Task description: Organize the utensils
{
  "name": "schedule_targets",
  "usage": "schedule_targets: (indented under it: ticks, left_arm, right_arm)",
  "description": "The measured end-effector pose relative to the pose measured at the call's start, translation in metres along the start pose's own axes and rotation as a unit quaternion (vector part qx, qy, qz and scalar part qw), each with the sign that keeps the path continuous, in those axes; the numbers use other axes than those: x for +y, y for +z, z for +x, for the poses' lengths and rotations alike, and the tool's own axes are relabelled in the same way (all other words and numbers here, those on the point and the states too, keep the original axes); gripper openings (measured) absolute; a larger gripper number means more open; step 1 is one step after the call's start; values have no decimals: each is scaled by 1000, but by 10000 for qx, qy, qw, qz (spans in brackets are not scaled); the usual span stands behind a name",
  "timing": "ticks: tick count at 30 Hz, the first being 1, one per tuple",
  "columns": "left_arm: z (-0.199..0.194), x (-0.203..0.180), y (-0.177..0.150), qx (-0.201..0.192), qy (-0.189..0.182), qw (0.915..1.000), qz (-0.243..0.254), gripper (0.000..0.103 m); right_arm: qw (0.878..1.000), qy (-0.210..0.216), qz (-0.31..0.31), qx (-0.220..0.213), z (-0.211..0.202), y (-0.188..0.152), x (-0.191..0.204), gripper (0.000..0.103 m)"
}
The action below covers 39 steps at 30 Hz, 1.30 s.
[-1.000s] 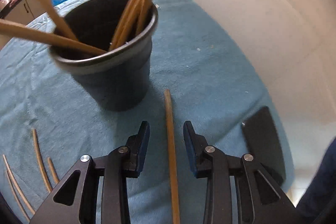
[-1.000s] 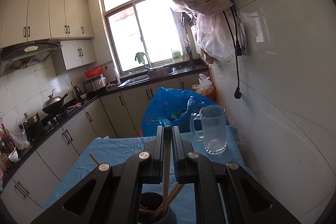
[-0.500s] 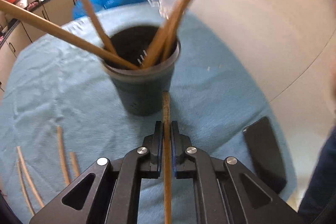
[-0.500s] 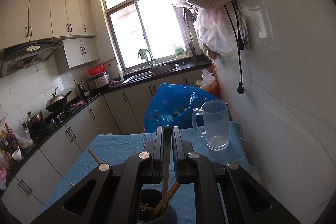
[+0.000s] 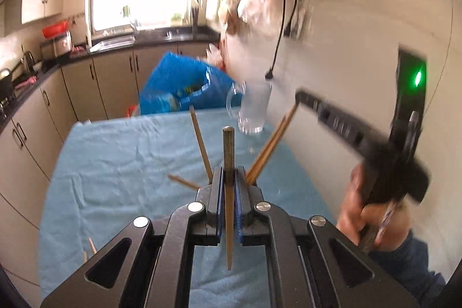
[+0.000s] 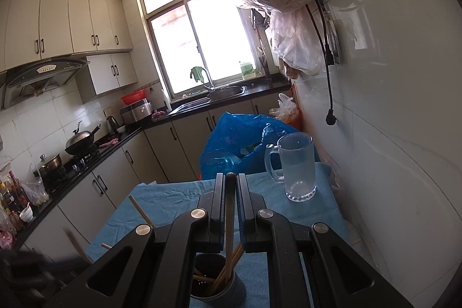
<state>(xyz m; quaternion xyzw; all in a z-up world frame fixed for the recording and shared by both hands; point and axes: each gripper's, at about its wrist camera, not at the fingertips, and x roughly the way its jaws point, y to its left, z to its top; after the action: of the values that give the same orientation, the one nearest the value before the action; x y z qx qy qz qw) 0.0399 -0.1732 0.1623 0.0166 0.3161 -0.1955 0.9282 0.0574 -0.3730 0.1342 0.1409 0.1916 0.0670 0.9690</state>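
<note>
My left gripper (image 5: 228, 178) is shut on a wooden chopstick (image 5: 228, 160) and holds it lifted, its tip pointing away over the blue cloth (image 5: 121, 163). Several other chopsticks (image 5: 270, 146) fan out from behind the jaws; the holder itself is hidden there. My right gripper (image 6: 230, 184) is shut on another chopstick (image 6: 229, 221) whose lower end stands in the dark utensil holder (image 6: 218, 283), which holds several chopsticks. The right gripper's body (image 5: 375, 140) shows at the right of the left wrist view.
A clear glass mug (image 6: 297, 166) stands on the cloth at the far right by the wall, with a blue plastic bag (image 6: 234, 146) behind it. Loose chopsticks (image 5: 89, 247) lie at the cloth's near left. Kitchen cabinets run along the left.
My left gripper closed on the chopstick that lay on the cloth and lifted it, tilting up from looking at the table. My right gripper stayed shut on its chopstick over the holder.
</note>
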Motion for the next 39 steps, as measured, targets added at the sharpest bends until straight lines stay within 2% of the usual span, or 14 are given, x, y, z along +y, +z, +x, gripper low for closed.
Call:
schedule_targets:
  ticks: [10,12,17,20,26,33,36,37,39]
  left_arm:
    - [-29,-15,71,-775,-175,9968,-5,7]
    - [-25,-16,79,-853,-67,9963,-18,7]
    - [12,-14,77,-660,57,9978,-54,7]
    - [38,-10,67,-418,184,9989,-110,7]
    - [68,2,61,-91,270,9993,-225,7]
    - [69,9,61,-35,271,9993,-255,7]
    - [65,12,62,-15,225,9993,-310,14]
    - [62,14,62,-37,221,9992,-344,20]
    - [50,18,62,-132,229,9988,-406,21]
  right_arm:
    - [10000,22,22,27,2,1,2,8]
    - [10000,24,33,44,3,0,2,8]
    - [10000,37,35,85,4,-2,2,8]
    - [9999,29,25,134,8,-2,1,8]
    - [9998,35,19,219,12,-5,0,9]
    - [9998,57,-61,199,7,-3,5,9]
    - [9999,29,-57,137,0,1,6,9]
    - [9999,28,-42,120,-3,2,6,10]
    - [10000,-19,15,2,-17,7,5,12]
